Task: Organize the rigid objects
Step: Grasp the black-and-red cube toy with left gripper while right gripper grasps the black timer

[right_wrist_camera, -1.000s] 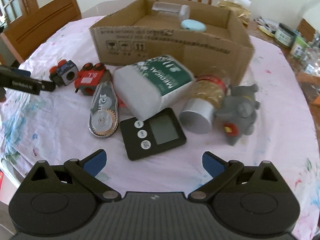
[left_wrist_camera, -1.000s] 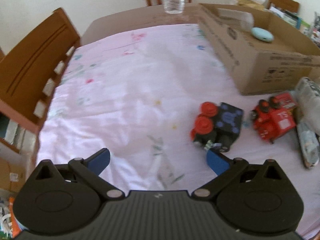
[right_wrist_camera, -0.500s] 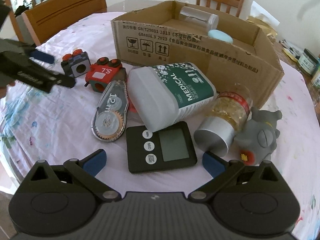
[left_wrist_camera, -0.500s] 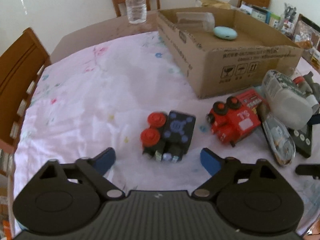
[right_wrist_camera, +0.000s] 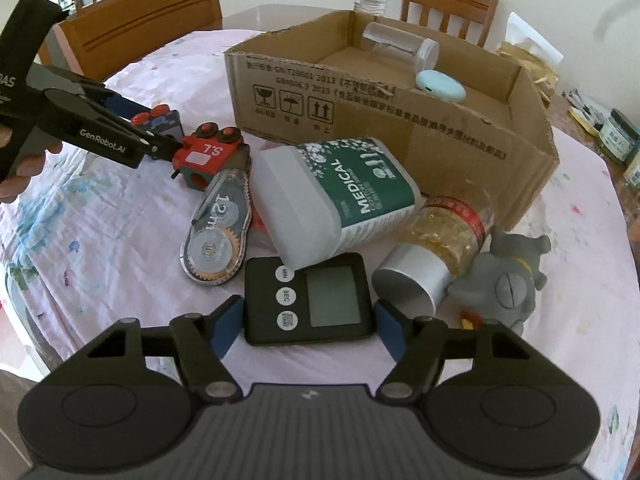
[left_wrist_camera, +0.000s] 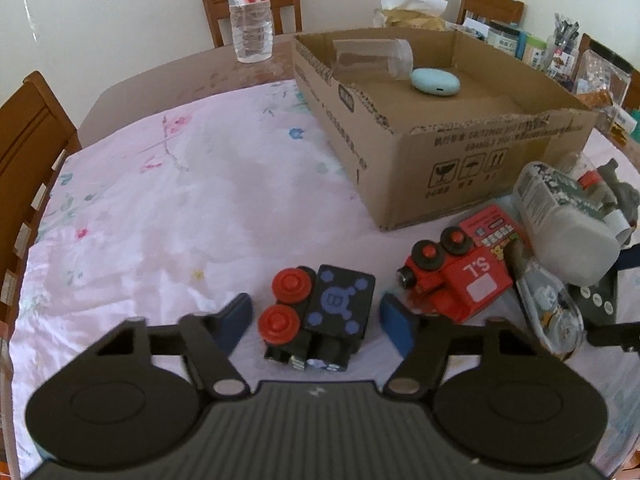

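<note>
A black toy block with red wheels [left_wrist_camera: 340, 304] lies on the pink cloth between the pads of my left gripper [left_wrist_camera: 316, 324]. Its jaws are closing, and a thin strip of cloth still shows on each side. A black digital timer [right_wrist_camera: 316, 296] lies flat between the pads of my right gripper [right_wrist_camera: 308, 320]. These jaws are closing too, and the pads meet the timer's side edges. Beside the black block sits a red toy train [left_wrist_camera: 460, 276]. The open cardboard box [left_wrist_camera: 460, 160] behind holds a teal case [left_wrist_camera: 436, 80] and a clear jar [left_wrist_camera: 372, 56].
A white medical bottle [right_wrist_camera: 340, 200], a correction tape [right_wrist_camera: 216, 240], a gold-filled jar [right_wrist_camera: 436, 248] and a grey plush toy [right_wrist_camera: 508, 276] crowd the space before the box. A water bottle [left_wrist_camera: 250, 20] stands at the far edge. Wooden chairs [left_wrist_camera: 24, 140] ring the table.
Both pairs of jaws have narrowed from wide. The left gripper swung over until the black block lay between its pads. The right gripper's pads came in against the timer.
</note>
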A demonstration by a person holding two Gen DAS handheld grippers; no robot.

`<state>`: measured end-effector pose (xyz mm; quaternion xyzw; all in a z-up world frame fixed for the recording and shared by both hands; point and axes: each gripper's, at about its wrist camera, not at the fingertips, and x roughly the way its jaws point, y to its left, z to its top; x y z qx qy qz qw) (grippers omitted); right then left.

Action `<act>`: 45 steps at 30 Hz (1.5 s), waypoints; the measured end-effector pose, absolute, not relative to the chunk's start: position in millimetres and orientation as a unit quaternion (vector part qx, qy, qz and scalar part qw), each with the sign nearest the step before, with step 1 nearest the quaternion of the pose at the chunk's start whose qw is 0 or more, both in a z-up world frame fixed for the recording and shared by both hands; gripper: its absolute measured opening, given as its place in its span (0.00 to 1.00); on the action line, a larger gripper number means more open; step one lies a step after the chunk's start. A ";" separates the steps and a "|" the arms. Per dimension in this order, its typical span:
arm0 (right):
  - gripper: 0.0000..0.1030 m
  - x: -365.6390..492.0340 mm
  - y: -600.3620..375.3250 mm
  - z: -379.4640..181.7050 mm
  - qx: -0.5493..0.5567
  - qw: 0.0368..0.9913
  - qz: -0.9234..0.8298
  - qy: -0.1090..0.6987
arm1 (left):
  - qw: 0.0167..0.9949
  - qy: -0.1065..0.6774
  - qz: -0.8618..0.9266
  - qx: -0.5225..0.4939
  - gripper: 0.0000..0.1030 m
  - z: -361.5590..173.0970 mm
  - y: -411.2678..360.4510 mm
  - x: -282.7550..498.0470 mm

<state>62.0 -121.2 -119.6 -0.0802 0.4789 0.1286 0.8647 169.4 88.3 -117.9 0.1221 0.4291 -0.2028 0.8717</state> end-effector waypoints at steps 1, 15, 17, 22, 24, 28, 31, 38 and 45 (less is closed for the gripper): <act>0.73 61.0 -121.3 -119.5 -0.079 0.864 0.127 0.480 | 0.871 0.430 -0.206 0.120 0.55 -117.3 88.2 170.0; 0.74 42.9 -125.4 -119.1 -0.072 0.864 0.109 0.486 | 0.869 0.432 -0.208 0.120 0.49 -115.7 88.1 162.9; 0.75 45.6 -124.2 -119.9 -0.071 0.866 0.111 0.481 | 0.870 0.430 -0.209 0.124 0.50 -115.7 87.0 162.9; 0.75 48.5 -122.4 -120.4 -0.073 0.867 0.115 0.479 | 0.870 0.429 -0.212 0.122 0.50 -116.0 88.2 163.4; 0.75 48.3 -122.2 -120.9 -0.073 0.867 0.115 0.479 | 0.869 0.429 -0.213 0.121 0.52 -116.2 89.5 163.4; 0.75 47.6 -122.9 -121.1 -0.074 0.866 0.116 0.480 | 0.868 0.430 -0.216 0.122 0.52 -116.2 89.6 163.8; 0.75 46.8 -123.2 -120.8 -0.074 0.865 0.115 0.482 | 0.866 0.431 -0.219 0.127 0.52 -116.0 88.5 163.7; 0.75 44.6 -124.8 -120.3 -0.069 0.866 0.108 0.484 | 0.865 0.439 -0.212 0.122 0.59 -115.6 90.2 160.1; 0.75 43.5 -125.1 -119.7 -0.067 0.865 0.105 0.486 | 0.866 0.435 -0.215 0.119 0.49 -115.2 87.5 159.0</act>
